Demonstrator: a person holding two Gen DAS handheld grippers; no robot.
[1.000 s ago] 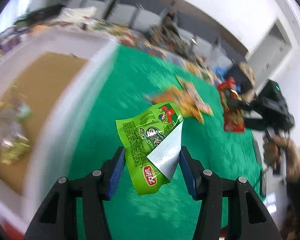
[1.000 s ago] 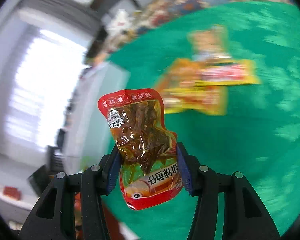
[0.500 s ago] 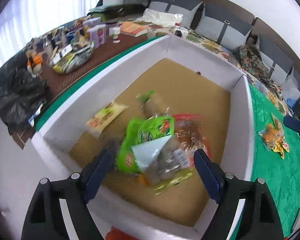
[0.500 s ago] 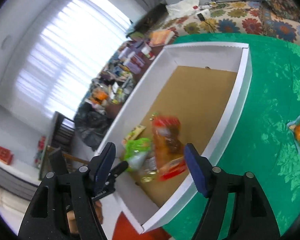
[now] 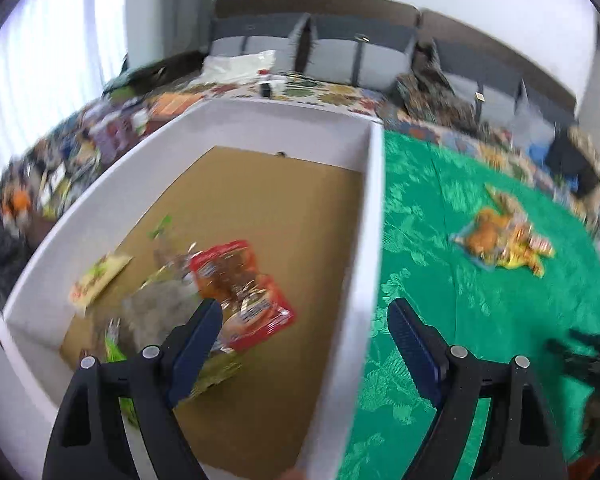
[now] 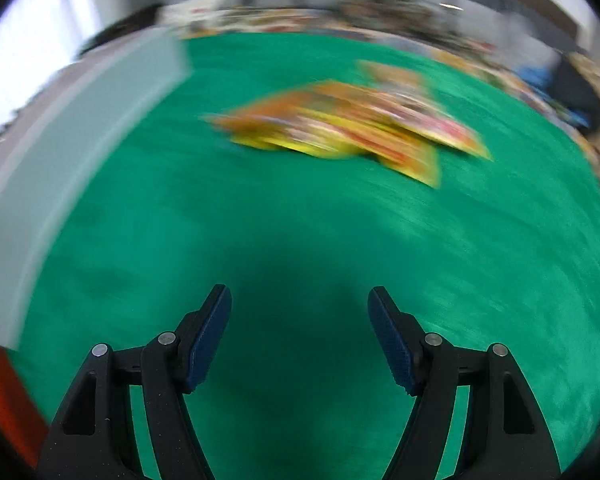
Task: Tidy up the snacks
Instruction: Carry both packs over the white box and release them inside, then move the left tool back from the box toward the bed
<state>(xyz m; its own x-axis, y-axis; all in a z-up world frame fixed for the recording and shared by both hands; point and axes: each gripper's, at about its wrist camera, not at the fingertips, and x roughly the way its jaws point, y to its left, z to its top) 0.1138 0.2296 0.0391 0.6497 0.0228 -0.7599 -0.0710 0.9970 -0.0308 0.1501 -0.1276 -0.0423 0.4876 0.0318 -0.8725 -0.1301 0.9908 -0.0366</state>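
Your left gripper (image 5: 304, 320) hangs with its jaws wide and nothing between them, straddling the near wall of the white box (image 5: 374, 216): the left finger sits over the box's brown floor, the right finger over the green cloth (image 5: 480, 320). Just ahead of your left finger lies the red pouch (image 5: 240, 284) on the box floor, overlapping a blurred heap of other packets (image 5: 160, 300). Further left of that finger, near the box's left wall, lies a yellow-green packet (image 5: 98, 278). Ahead and to the right of your right finger, well apart from the box, a small pile of orange and yellow packets (image 5: 504, 238) rests on the cloth.

Your right gripper (image 6: 300, 320) is also spread wide and empty, over bare green cloth (image 6: 300, 240). The view is heavily smeared. Ahead of the jaws lies the pile (image 6: 348, 124) of orange-yellow packets; the box wall (image 6: 72, 136) runs along the far left.
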